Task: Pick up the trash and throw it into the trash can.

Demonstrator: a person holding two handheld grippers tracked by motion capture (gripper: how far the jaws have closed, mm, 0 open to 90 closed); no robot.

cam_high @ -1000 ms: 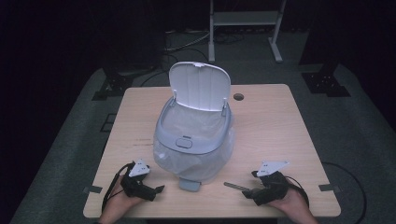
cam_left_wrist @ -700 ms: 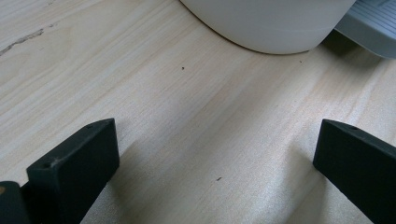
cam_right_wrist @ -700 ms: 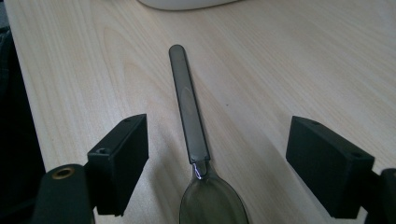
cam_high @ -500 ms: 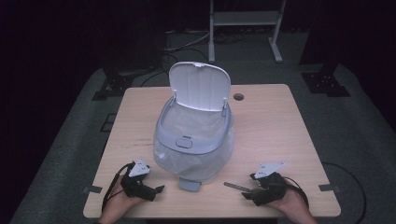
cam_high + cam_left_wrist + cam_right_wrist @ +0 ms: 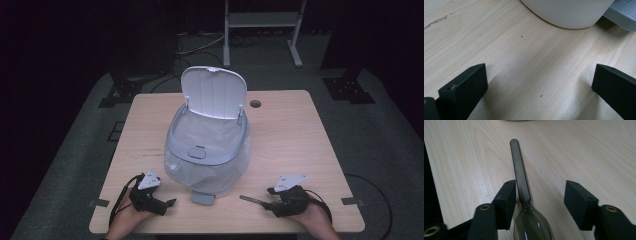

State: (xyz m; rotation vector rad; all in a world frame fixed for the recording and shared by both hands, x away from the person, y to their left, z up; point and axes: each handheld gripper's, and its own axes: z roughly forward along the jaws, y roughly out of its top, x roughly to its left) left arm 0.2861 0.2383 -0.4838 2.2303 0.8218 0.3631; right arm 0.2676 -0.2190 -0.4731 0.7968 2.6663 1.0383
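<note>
Tools, two, both spread apart: right tool (image 5: 540,195) straddles one spoon (image 5: 524,195), left tool (image 5: 540,82) beside one bin (image 5: 207,145).

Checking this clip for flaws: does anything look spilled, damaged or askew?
Nothing stands out. The bin stands upright, lid open, liner in place; the dark plastic spoon lies flat between the open right gripper jaws.

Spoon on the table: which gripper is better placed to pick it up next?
Right. The right gripper is open with the spoon lying between its jaws, against one of them. The left gripper, also open, faces bare table beside the bin.
</note>
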